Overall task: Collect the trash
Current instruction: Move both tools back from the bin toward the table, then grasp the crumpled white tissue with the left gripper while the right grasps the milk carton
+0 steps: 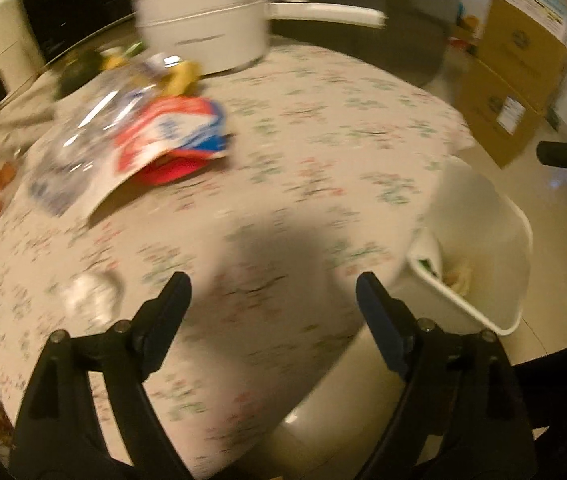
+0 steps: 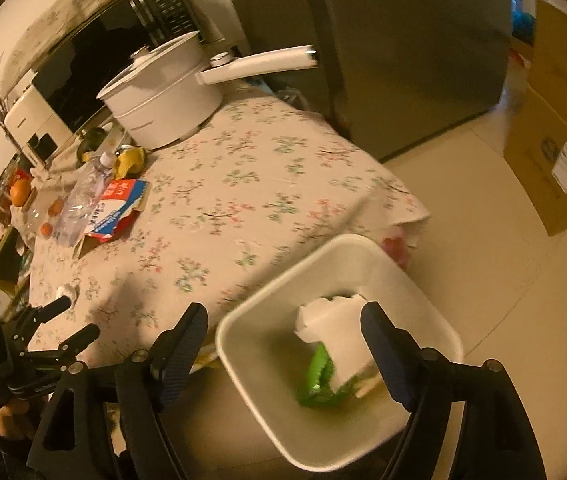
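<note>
My left gripper (image 1: 273,292) is open and empty above the near edge of the floral-cloth table (image 1: 303,152); it also shows in the right wrist view (image 2: 69,318). A small crumpled white wad (image 1: 89,294) lies just left of it. A red, white and blue carton (image 1: 171,136) and a clear plastic bottle (image 1: 79,136) lie at the far left. My right gripper (image 2: 283,312) is open and empty above a white bin (image 2: 243,344) beside the table. The bin holds white paper (image 2: 331,324) and a green wrapper (image 2: 317,376).
A white lidded pot (image 1: 203,28) with a long handle stands at the table's far end. Banana peel (image 1: 181,76) and oranges (image 2: 19,192) lie near the bottle. Cardboard boxes (image 1: 519,84) stand on the floor at the right. A grey fridge (image 2: 403,40) stands behind the table.
</note>
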### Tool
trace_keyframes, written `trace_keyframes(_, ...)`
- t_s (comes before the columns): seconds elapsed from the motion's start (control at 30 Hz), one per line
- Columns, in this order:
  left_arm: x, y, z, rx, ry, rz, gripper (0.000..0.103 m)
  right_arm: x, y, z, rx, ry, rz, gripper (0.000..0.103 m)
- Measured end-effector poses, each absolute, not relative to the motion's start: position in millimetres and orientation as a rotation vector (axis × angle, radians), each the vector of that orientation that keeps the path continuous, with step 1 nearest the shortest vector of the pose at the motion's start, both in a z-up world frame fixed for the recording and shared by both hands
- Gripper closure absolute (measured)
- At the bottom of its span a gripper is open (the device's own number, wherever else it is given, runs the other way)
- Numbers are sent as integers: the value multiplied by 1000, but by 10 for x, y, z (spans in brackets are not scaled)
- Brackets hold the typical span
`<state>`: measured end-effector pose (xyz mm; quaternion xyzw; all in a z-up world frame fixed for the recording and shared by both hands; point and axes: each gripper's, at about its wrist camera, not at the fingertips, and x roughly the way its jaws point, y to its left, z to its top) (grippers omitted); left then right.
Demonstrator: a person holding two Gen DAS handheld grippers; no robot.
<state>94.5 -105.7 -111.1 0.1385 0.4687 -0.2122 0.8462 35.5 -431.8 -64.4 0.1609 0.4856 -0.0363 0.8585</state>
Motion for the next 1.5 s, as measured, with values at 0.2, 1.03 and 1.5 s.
trace_keyframes(0.2, 1141, -411, -1168, 183, 1043, -323, 18, 633, -3872, -602, 281, 1020, -34, 22)
trace_keyframes(1.03, 1578, 323, -1529, 31, 1088, -214, 38, 1167, -2716, -932, 82, 1105, 56, 21)
trace_keyframes(1.5, 1716, 284, -1555, -44, 1090, -285, 67, 1273, -2473, -997, 83, 1109, 66, 21)
